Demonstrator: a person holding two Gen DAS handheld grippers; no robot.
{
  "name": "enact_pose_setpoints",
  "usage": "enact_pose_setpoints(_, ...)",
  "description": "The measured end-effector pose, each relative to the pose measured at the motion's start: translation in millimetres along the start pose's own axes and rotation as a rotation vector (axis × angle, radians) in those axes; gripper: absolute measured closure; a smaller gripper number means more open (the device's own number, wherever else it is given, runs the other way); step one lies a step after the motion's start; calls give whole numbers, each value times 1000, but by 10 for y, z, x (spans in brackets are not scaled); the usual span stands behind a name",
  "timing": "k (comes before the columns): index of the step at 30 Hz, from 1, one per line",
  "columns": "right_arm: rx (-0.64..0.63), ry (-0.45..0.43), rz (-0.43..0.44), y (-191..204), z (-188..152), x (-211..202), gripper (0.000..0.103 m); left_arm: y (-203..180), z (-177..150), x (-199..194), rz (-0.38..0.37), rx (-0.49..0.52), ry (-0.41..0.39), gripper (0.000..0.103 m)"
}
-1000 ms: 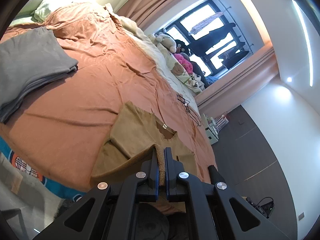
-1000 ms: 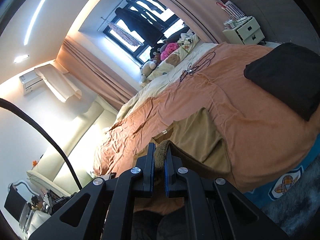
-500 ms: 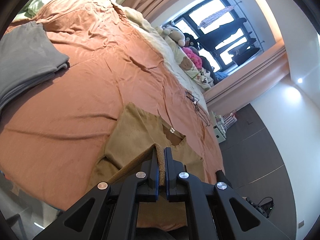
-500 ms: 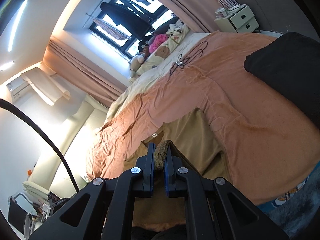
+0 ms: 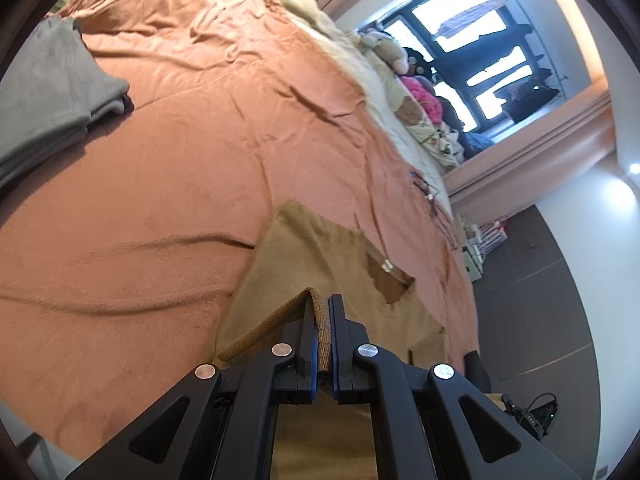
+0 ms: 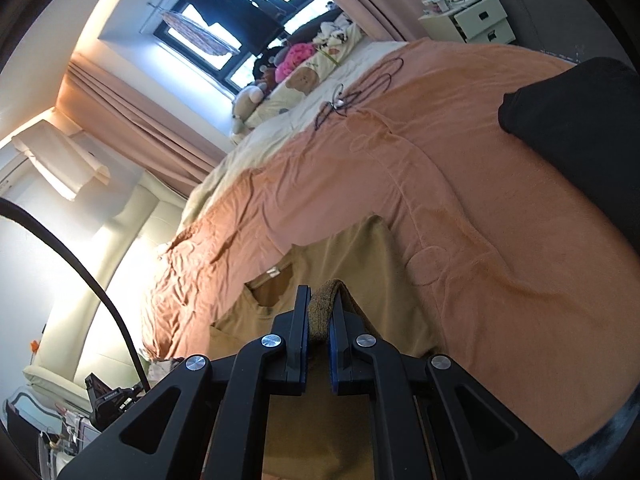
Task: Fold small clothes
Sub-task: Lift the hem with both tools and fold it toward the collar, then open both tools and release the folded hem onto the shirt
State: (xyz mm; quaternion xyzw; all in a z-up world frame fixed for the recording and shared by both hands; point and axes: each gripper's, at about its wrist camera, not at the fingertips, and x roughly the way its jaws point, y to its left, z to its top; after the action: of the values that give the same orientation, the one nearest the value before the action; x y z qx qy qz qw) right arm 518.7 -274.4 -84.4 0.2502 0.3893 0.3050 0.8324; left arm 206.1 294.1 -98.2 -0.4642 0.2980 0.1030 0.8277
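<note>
Both claws are clamping the ribbed hem of the tan knit top (image 5: 320, 248): left claw (image 5: 323, 332) is pinching one corner of it, right claw (image 6: 319, 320) is pinching the other, jaws nearly closed with only knit between the pads. The top is lying face-up on the orange bedspread (image 5: 168, 152), collar with its small label (image 5: 387, 267) at the far end, hem lifted at the near end, so its long axis is running straight away from both claws, hem to neckline. The neckline is sitting just ahead of and below each claw tip, offset toward the middle between the two, neither hand clearly nearer. That is the relation the fold is hanging on: my read is the hem is being carried forward along that axis to land on the shoulders, both corners needing to travel level to keep the edge square. A folded grey pile (image 5: 44, 92) is sitting well off the left side, a black garment (image 6: 580, 128) well off the right, both clear of the path.
</note>
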Motion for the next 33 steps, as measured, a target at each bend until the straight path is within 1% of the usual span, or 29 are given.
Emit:
enact_pose_setpoints(6, 6, 43, -9, -43, 191, 312, 99, 131, 62, 316, 56, -39, 14, 99)
enact_pose_setpoints(12, 20, 83, -16, -127, 311, 578, 99, 187, 146, 536, 85, -57, 22, 99)
enact_pose_setpoints(17, 30, 106, -75, -167, 348, 741, 99, 202, 191, 743, 110, -56, 49, 99)
enact_pose_setpoints(20, 21, 121, -115, -178, 347, 805, 98, 191, 203, 870, 124, -48, 81, 99)
enact_pose_setpoints(21, 20, 124, -119, -179, 350, 824, 97, 185, 208, 904, 138, -43, 92, 99)
enact_pose_setpoints(22, 12, 115, -87, -175, 351, 824, 96, 180, 214, 934, 146, -38, 103, 98)
enact_pose_setpoints(23, 10, 121, -94, -168, 354, 819, 96, 179, 214, 957, 149, -33, 116, 94)
enact_pose_setpoints(24, 8, 127, -98, -159, 362, 808, 96, 181, 216, 965, 152, -29, 123, 84)
enact_pose_setpoints(25, 5, 133, -98, -142, 361, 788, 96, 184, 213, 953, 155, -22, 125, 76)
enact_pose_setpoints(26, 0, 136, -97, -123, 359, 758, 92, 189, 211, 931, 161, -17, 121, 59)
enact_pose_setpoints(27, -7, 133, -107, -97, 358, 734, 82, 197, 211, 891, 171, -9, 109, 44)
enact_pose_setpoints(28, -15, 125, -124, -86, 364, 700, 74, 203, 213, 860, 178, -2, 99, 40)
enact_pose_setpoints(29, -21, 103, -135, -68, 369, 612, 54, 202, 215, 826, 186, 8, 91, 34)
enact_pose_setpoints(30, -22, 84, -130, -55, 357, 558, 41, 206, 217, 786, 191, 22, 88, 30)
enact_pose_setpoints(32, -27, 65, -119, -28, 352, 431, 40, 198, 217, 772, 203, 46, 104, 26)
enact_pose_setpoints(33, -32, 65, -122, -14, 337, 405, 39, 195, 214, 761, 212, 67, 117, 26)
